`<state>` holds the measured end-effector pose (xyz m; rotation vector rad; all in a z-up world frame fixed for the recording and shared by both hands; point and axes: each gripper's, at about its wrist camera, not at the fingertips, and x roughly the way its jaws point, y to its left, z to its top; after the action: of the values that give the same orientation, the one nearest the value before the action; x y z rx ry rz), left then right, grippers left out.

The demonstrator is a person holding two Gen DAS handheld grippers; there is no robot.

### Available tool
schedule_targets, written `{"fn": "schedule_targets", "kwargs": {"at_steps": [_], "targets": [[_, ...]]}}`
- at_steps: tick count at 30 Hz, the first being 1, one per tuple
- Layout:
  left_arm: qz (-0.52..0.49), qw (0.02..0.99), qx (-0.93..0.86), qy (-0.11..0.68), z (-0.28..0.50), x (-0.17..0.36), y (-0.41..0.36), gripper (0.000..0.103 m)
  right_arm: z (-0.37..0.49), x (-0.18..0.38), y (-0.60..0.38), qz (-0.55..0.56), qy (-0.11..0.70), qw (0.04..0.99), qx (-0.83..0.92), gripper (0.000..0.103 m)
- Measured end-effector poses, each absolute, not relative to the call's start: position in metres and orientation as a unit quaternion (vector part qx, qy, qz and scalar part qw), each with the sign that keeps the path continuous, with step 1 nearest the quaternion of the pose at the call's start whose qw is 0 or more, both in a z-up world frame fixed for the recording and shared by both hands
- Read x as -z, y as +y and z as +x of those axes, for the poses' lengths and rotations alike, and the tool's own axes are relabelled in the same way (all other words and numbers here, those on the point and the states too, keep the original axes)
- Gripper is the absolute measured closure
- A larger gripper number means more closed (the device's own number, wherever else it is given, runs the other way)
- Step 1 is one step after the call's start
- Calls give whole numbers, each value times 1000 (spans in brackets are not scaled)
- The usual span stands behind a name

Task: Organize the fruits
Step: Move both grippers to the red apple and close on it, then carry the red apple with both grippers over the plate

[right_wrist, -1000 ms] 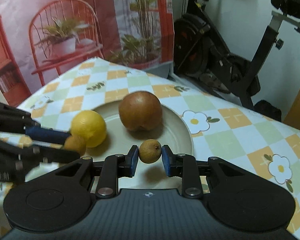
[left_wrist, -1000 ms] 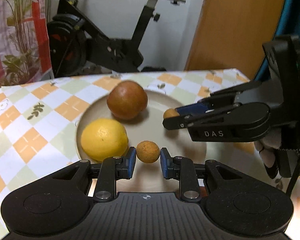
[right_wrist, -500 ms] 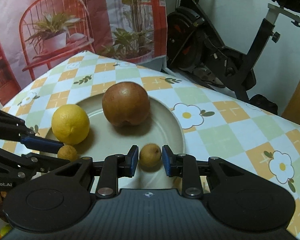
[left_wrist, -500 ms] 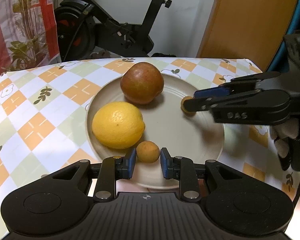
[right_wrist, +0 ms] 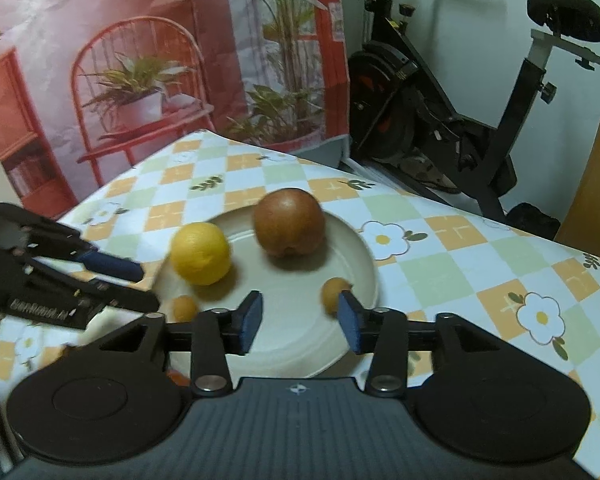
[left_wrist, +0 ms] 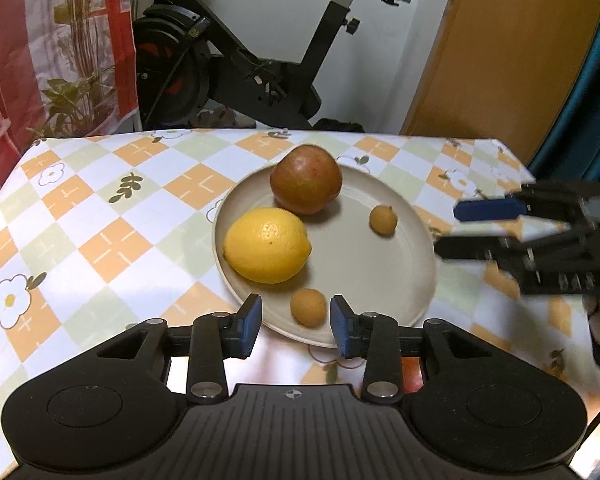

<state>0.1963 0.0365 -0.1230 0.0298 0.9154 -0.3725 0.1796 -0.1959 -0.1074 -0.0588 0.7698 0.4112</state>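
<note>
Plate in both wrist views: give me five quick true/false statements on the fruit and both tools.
1. Four fruits lie on the plate. True.
2. The left tool is clamped on the small fruit near the plate's edge. False: its jaws have just opened, and the fruit sits free between them.
3. The lemon lies beside the large brown fruit. True.
4. The right tool carries the other small fruit above the plate. False: open, fruit on the plate.
5. The lemon lies on the tablecloth. False: on the plate.
</note>
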Motion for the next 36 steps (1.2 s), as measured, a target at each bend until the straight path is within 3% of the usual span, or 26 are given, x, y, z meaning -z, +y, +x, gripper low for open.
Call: {"fn": "schedule_targets", "kwargs": {"at_steps": [2, 6, 9, 36], "targets": [[6, 880, 183, 438, 194, 118, 37, 63, 170, 103, -193, -27, 371, 905, -206, 44], [-10, 877, 196, 439, 188, 111, 34, 50, 151, 96, -188, -17, 368, 904, -218, 34], [-13, 871, 208, 444, 185, 111, 28, 49, 140, 95, -183, -6, 370, 902, -223, 26], [-51, 829, 244, 500, 177, 144, -2, 48, 123, 144, -141, -20, 435, 868, -239, 26]]}}
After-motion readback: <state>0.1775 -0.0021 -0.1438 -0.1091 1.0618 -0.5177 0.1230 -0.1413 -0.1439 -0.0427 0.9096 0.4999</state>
